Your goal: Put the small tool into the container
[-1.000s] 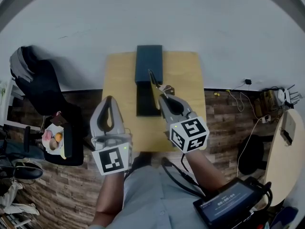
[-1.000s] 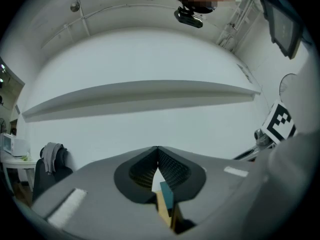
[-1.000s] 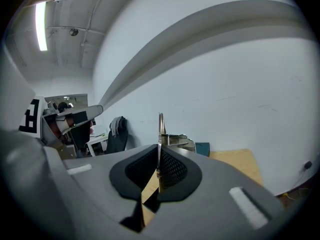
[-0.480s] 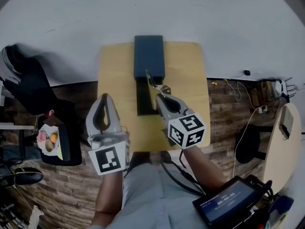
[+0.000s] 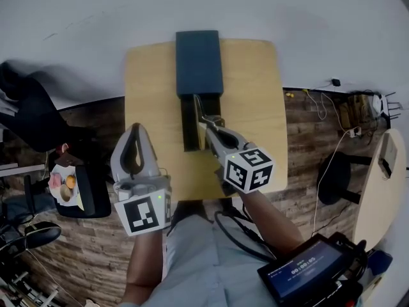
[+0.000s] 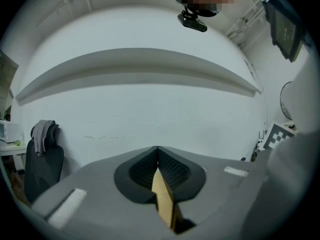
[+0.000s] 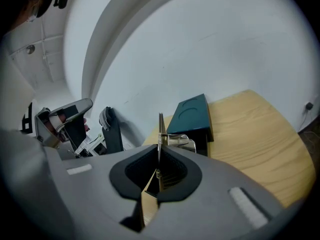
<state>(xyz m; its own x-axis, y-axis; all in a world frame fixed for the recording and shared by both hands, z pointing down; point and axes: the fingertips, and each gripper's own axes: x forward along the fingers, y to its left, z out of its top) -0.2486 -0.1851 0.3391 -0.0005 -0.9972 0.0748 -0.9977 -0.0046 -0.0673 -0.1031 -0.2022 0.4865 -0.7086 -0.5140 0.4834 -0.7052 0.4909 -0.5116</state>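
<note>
The right gripper (image 5: 213,129) has its jaws clamped on the small thin metal tool (image 5: 204,112), which sticks out past the jaw tips. In the right gripper view the tool (image 7: 161,129) stands as a narrow blade with a wire loop beside it. It hangs over the black lower part of the dark teal rectangular container (image 5: 199,62), possibly touching its rim; the head view is too coarse to tell. The left gripper (image 5: 135,130) has its jaws together on nothing, at the left edge of the pale wooden tabletop (image 5: 255,107). Bare wood lies open right of the container and along the near edge. A black chair (image 5: 35,117) stands well apart on the left.
</note>
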